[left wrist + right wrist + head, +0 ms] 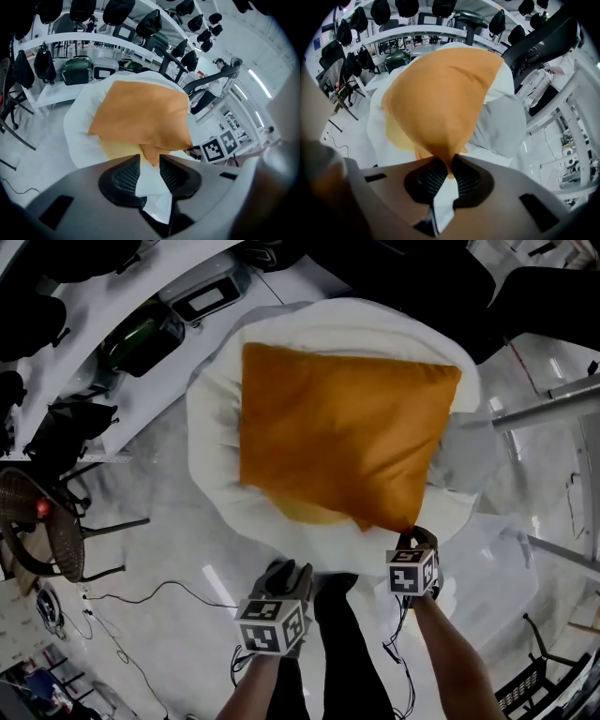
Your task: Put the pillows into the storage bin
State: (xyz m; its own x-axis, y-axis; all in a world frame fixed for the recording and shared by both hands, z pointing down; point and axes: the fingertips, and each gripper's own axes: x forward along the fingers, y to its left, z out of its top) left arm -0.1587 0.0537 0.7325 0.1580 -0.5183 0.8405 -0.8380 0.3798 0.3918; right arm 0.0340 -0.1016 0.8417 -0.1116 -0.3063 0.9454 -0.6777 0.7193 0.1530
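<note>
While the right tongs are clamped tight on the near corner of the orange pillow, the pillow itself lies flat across the top of the soft white storage bin, covering most of its opening. From the right gripper view you can see the orange fabric pinched right between the 2 ribbed pads, so that grip is solid.

Left tongs are a different story: the jaws stand narrowly apart, close to the bin's near edge. The pillow's other near corner droops right at their mouth, but the pads don't look closed on it, and only white shows in the gap.

Under the orange one, a paler yellow pillow peeks out along the near edge, also inside the bin. A grey pillow sits at the bin's right side, partly tucked under the orange one. The whole bin rests on the pale floor, with a cable trailing nearby on the left.
</note>
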